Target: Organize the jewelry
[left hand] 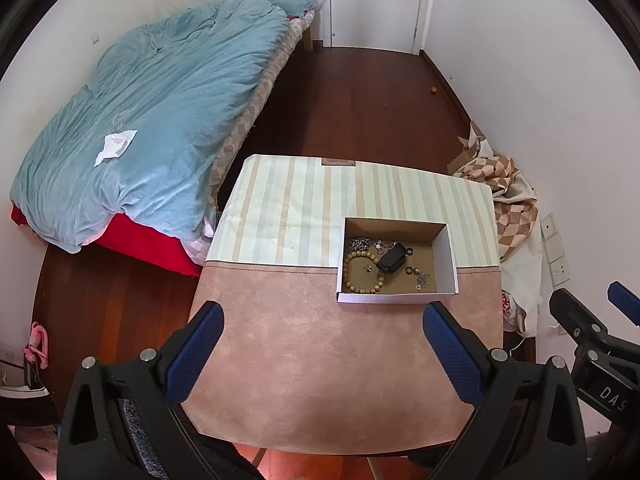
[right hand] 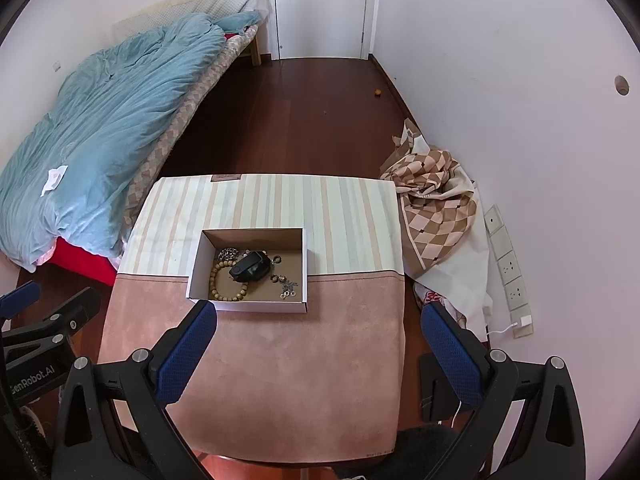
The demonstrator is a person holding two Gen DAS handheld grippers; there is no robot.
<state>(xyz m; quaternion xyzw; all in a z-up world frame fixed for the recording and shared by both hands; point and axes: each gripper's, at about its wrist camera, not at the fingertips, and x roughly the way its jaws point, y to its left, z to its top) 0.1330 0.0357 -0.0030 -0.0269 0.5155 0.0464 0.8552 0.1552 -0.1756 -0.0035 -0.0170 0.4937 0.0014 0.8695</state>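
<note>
beyond both spread, empty tools, a cardboard box (left hand: pixel 446 264) sits on the cloth-covered desk (left hand: pixel 304 344). it lies ahead and right of the left hand-held gripper (left hand: pixel 323 328), its near wall just past the right fingertip; for the right hand-held gripper (right hand: pixel 318 330) it lies ahead and left. inside are a wooden bead bracelet (right hand: pixel 228 280), a black case (right hand: pixel 250 267) and small metal pieces (right hand: pixel 289 286), too tiny to identify. each tool's body is cut off at the frame's lower edge.
</note>
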